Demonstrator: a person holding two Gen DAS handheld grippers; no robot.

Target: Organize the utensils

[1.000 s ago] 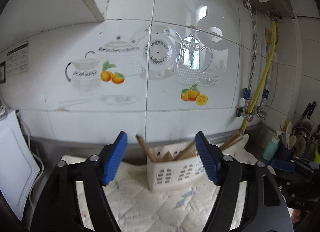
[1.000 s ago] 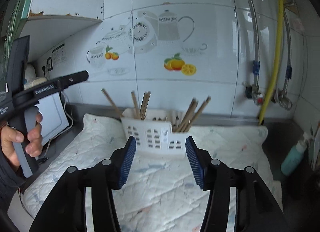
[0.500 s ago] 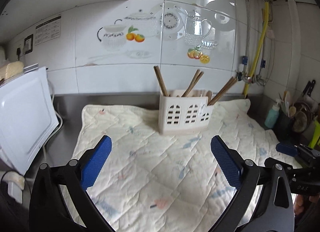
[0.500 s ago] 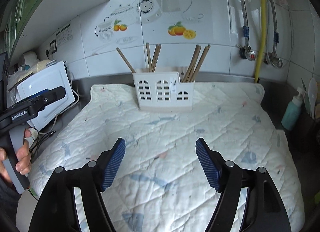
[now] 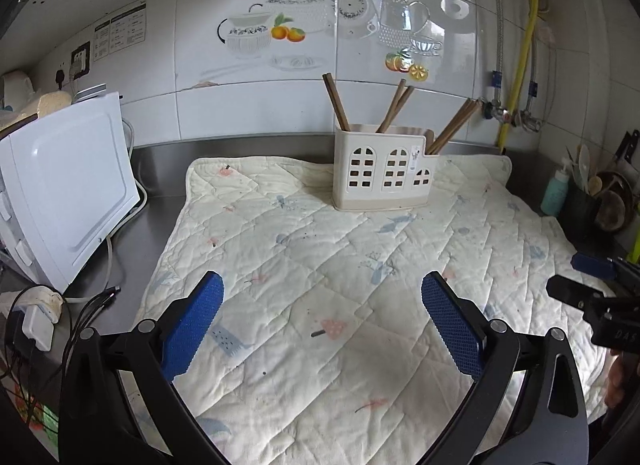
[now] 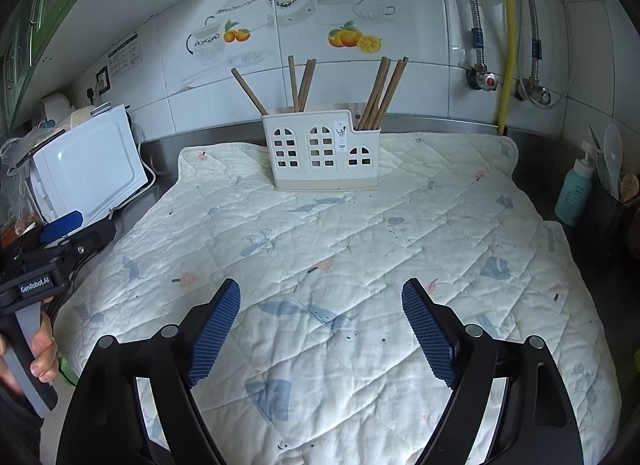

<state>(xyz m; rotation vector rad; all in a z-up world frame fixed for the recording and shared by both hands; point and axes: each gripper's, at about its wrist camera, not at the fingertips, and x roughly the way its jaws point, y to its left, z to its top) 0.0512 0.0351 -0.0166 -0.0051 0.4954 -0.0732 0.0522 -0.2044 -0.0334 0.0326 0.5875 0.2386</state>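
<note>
Left gripper (image 5: 322, 283): jaws spread wide, nothing between them, blue pads (image 5: 192, 321) over the quilted mat (image 5: 280, 249). Right gripper (image 6: 321, 291): jaws just been opening, now spread, nothing between them, also over the mat. Straight ahead of both, well apart from the jaws: white utensil holder (image 6: 320, 151), upright at the far end of the mat. Inside it: brown chopsticks (image 6: 382, 93), leaning, in 3 bunches. Off to the left: white box (image 5: 68, 181). Off to the right: blue-green bottle (image 6: 574, 193).
</note>
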